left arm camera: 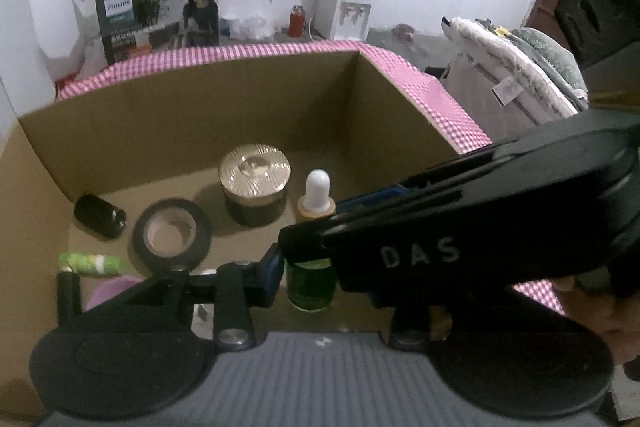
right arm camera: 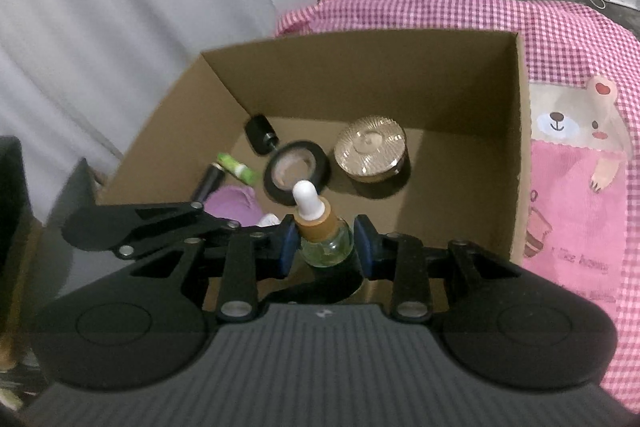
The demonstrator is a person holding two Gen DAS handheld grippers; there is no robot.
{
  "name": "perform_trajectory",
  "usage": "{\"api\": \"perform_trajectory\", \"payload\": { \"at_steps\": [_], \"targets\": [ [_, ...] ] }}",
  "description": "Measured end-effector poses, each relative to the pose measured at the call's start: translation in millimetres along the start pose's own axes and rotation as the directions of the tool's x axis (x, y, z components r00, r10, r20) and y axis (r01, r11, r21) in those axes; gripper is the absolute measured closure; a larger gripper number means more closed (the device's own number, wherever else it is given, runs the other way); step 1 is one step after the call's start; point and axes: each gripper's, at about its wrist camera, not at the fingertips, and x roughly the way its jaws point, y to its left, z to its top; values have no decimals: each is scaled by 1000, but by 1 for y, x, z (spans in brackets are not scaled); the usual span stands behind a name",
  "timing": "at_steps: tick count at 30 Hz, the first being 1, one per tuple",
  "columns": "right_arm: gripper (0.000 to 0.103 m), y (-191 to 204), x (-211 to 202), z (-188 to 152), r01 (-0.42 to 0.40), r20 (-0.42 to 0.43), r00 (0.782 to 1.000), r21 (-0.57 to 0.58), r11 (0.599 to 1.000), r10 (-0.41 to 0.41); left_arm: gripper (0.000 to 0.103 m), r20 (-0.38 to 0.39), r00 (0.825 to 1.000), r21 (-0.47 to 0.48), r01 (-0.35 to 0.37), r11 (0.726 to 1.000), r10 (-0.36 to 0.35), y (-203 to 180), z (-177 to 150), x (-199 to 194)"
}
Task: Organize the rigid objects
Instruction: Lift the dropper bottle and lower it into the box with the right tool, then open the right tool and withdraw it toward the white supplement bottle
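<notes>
A green glass dropper bottle (right arm camera: 325,239) with a white bulb and tan collar stands upright inside the open cardboard box (right arm camera: 516,155). My right gripper (right arm camera: 325,247) has its blue pads on either side of the bottle, the jaws a little wider than it, not pressing. In the left wrist view the bottle (left arm camera: 311,287) shows with the right gripper's body (left arm camera: 460,235) lying across it. My left gripper (left arm camera: 332,283) hovers over the box's near edge; only its left finger (left arm camera: 270,275) shows, and its right finger is hidden behind the other tool.
The box also holds a gold-lidded jar (right arm camera: 371,147), a black tape roll (right arm camera: 297,174), a small black bottle (right arm camera: 261,134), a green tube (right arm camera: 236,167), a black cylinder (right arm camera: 209,183) and a purple object (right arm camera: 234,209). The box sits on a pink checked cloth (right arm camera: 560,39).
</notes>
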Motion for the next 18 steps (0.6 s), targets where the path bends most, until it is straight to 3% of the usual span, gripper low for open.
{"api": "perform_trajectory", "payload": {
  "at_steps": [6,12,18],
  "targets": [
    [72,2,5,1,-3,-24,1000,-17,1000,2,46,-3,1000,-7,15,1000,-15,0,0,0],
    [70,6,-9,3,-9,22,1000,-16,1000,9,30,27,1000,16,3,1000,-3,-6,-2,-12],
    [49,14,-48,-9,-16,156,988,-10,1000,17,16,94,996,33,-11,999,8,-12,-6,-38]
  ]
}}
